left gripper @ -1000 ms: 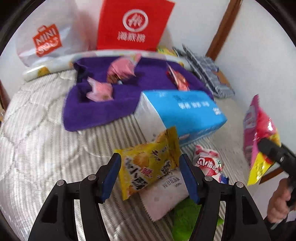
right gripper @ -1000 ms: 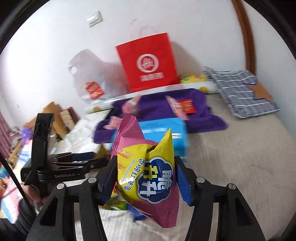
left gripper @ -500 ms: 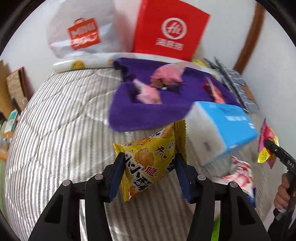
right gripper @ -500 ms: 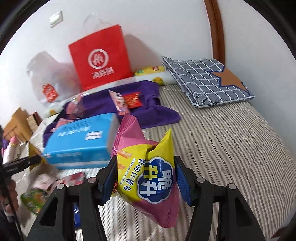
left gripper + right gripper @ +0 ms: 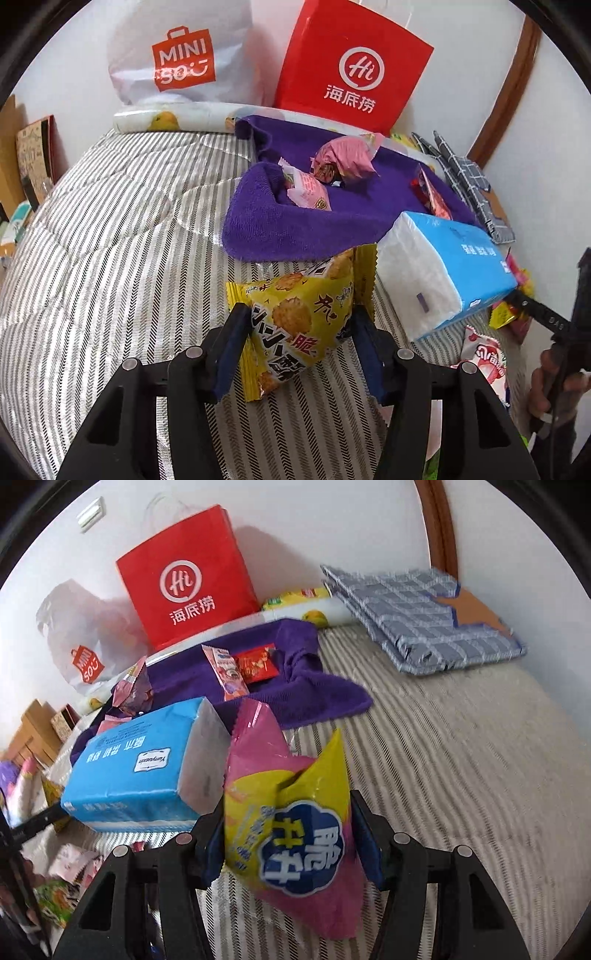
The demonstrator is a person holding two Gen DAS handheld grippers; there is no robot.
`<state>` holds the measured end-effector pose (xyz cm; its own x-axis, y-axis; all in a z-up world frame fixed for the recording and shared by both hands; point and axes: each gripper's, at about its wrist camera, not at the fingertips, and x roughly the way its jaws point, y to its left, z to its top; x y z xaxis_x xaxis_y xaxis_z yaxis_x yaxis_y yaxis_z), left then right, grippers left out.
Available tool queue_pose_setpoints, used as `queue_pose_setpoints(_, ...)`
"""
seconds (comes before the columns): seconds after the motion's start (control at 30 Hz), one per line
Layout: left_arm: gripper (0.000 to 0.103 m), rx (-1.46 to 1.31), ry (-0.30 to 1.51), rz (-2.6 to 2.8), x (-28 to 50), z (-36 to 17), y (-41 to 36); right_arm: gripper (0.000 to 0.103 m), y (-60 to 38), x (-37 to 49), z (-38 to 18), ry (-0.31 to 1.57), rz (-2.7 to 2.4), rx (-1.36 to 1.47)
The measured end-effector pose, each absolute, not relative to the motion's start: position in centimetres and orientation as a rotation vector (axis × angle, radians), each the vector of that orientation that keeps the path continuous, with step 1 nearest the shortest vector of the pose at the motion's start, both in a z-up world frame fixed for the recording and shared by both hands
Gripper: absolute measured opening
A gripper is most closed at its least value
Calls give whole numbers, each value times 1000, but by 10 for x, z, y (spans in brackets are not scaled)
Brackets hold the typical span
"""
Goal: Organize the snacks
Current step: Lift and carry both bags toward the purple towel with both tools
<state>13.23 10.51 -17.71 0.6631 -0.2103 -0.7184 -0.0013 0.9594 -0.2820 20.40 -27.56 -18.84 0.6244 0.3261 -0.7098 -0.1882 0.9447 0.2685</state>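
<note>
**Both claws loaded, tissue pack between them**

My left claw [image 5: 299, 332] is clamped on a yellow cracker packet [image 5: 295, 321], held above the striped bed [image 5: 110, 258]; its blue pads press the packet's two sides. My right claw [image 5: 288, 834] grips a pink-and-yellow chip bag [image 5: 291, 834] the same way, also off the bed.

I use the blue tissue pack [image 5: 443, 266] as my landmark. The cracker packet hangs just left of it in the left wrist view; the chip bag hangs just right of it in the right wrist view. On the near side of the pack, loose snack packets [image 5: 70, 864] lie on the bed.

Just beyond the pack lies a purple towel [image 5: 295, 229], carrying pink sweet wrappers [image 5: 343, 158] and a red packet [image 5: 256, 664]. Beyond the towel, a red paper bag [image 5: 351, 62] and a white Miniso bag [image 5: 181, 55] stand against the wall. Far right of the pack lies a checked grey cushion [image 5: 417, 627].
</note>
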Motion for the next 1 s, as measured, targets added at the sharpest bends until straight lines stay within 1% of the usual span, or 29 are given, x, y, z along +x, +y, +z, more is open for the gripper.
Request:
queue_pose_setpoints(0.1,56,-286,835,-125,132,-177,107,57,-278,206,-191,860,309,198)
queue_pose_setpoints(0.33,56,-182,850,-110,133,-175,94,57,-278,204,-189,853,293,194)
queue_pose_setpoints(1.0,56,-174,856,-107,134,-176,94,57,-280,205,-191,854,294,213)
